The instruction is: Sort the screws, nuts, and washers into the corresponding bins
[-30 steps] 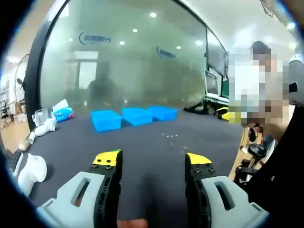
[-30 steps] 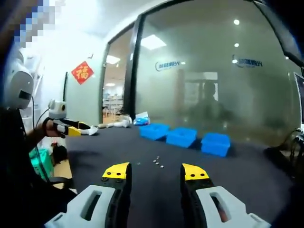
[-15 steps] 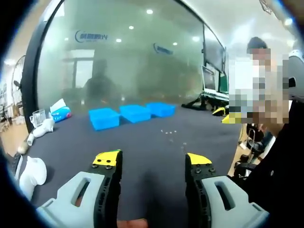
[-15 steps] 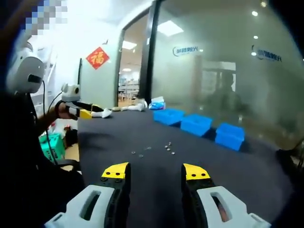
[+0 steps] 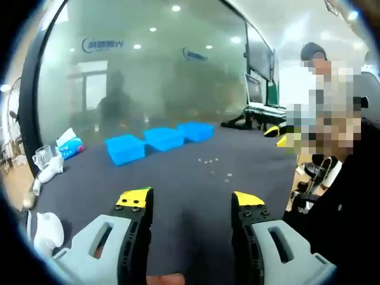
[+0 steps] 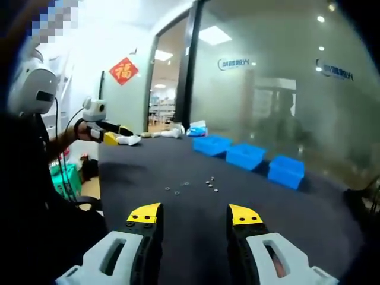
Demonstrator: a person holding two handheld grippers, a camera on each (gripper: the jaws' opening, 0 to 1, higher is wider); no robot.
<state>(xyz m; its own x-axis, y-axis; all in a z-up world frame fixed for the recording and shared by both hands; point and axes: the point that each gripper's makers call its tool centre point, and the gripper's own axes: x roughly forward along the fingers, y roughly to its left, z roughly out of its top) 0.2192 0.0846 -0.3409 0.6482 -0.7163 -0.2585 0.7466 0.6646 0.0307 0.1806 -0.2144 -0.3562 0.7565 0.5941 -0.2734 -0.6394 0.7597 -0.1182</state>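
Screws, nuts and washers [image 6: 191,186] lie scattered on the dark worktop [image 6: 178,219], well ahead of my right gripper [image 6: 194,215], whose fingers are spread with nothing between them. Beyond the scatter I see three blue bins [image 6: 247,155] in a row, near the glass wall [image 6: 285,89]. My left gripper [image 5: 190,199] is likewise spread and empty, the small parts lying ahead and slightly to the right.
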